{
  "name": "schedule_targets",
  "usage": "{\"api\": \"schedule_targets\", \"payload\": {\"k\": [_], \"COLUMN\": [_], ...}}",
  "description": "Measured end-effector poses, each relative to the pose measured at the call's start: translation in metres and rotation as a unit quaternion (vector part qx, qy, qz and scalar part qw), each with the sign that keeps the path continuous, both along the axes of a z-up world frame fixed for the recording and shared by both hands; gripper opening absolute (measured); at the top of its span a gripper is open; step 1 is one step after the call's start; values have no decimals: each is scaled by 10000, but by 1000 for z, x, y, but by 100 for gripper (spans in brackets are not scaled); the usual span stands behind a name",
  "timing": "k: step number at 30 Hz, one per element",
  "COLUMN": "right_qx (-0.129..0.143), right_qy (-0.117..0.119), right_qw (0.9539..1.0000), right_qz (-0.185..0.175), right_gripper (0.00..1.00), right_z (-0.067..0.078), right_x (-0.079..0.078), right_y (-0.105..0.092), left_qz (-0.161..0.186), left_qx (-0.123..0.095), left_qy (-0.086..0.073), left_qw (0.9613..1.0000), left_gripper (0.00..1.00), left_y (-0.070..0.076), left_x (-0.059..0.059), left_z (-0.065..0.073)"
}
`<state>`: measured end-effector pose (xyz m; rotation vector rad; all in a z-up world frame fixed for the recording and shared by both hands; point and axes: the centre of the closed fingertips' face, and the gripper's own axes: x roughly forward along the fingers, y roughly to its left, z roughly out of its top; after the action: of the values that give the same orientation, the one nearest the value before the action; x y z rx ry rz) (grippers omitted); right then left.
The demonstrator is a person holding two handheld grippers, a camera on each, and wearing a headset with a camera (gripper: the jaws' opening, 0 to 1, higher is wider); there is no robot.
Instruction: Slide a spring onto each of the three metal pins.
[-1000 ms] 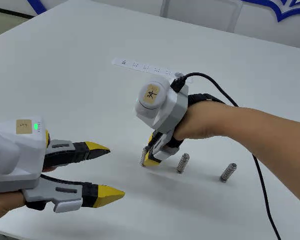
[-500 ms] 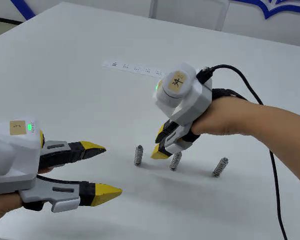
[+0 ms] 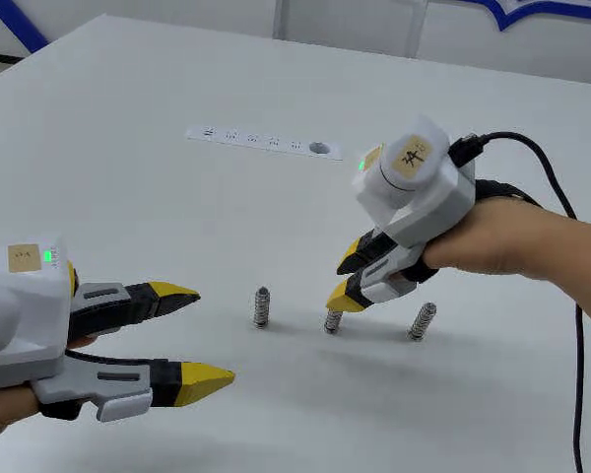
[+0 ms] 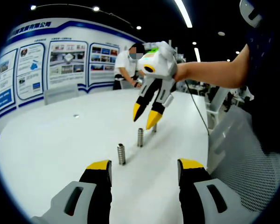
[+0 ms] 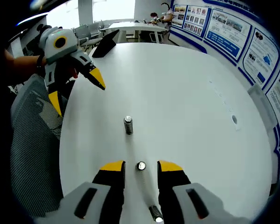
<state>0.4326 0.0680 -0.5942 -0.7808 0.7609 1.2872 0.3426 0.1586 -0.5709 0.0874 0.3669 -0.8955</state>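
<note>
Two hand-held grippers: both over the white table (image 3: 128,197), both empty.
Left hand-held gripper (image 3: 215,335): nearest, bottom-left in head view, held in the left hand (image 3: 0,409). Jaws spread wide, nothing btwn them. Tips point toward the springs, well apart from them.
Left hand-held gripper, own view (image 4: 144,164): yellow tips sit either side of the row of springs ahead.
Springs: 3 in a row on the table, each upright, gaps btwn them.
Left spring (image 3: 262,306): the one closest to the left hand-held gripper, nothing touching it. Bright metal top (image 5: 128,120) shows in right gripper view.
Middle spring (image 3: 333,321): just below the lower tip of the right hand-held gripper (image 3: 335,288); contact or not, can't tell.
Right spring (image 3: 423,320): just beside the right hand (image 3: 483,236), on its near side.
Right hand-held gripper, own view (image 5: 141,166): jaws a little apart, gripping nothing. Middle spring seen end-on btwn the tips w/ a gap each side.
Cable (image 3: 574,325): black, runs from the back of the right hand-held gripper down past the forearm.
White strip (image 3: 256,140): flat on the table beyond the springs, round hole at its right end.
Wall boards (image 4: 70,60): farthest back, blue-trimmed, seen in left gripper view.
</note>
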Motion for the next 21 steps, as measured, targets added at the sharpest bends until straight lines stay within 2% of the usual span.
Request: {"api": "schedule_targets", "payload": {"k": [9,16,21], "right_qx": [304,475,719], "right_qy": [-133,-141,-133], "right_qw": [9990,9976,9949], "right_qz": [-293,-490,-689], "right_gripper": [31,31,32], "right_z": [10,11,14], "right_x": [-6,-8,-14], "right_y": [-16,-26,-33], "left_qz": [9,30,44], "left_qx": [-4,-9,-9], "left_qy": [11,12,10], "left_qw": [10000,10000,10000], "left_gripper": [59,61,62], "left_y": [-1,-1,0], "left_x": [2,2,1], "left_z": [0,1,1]}}
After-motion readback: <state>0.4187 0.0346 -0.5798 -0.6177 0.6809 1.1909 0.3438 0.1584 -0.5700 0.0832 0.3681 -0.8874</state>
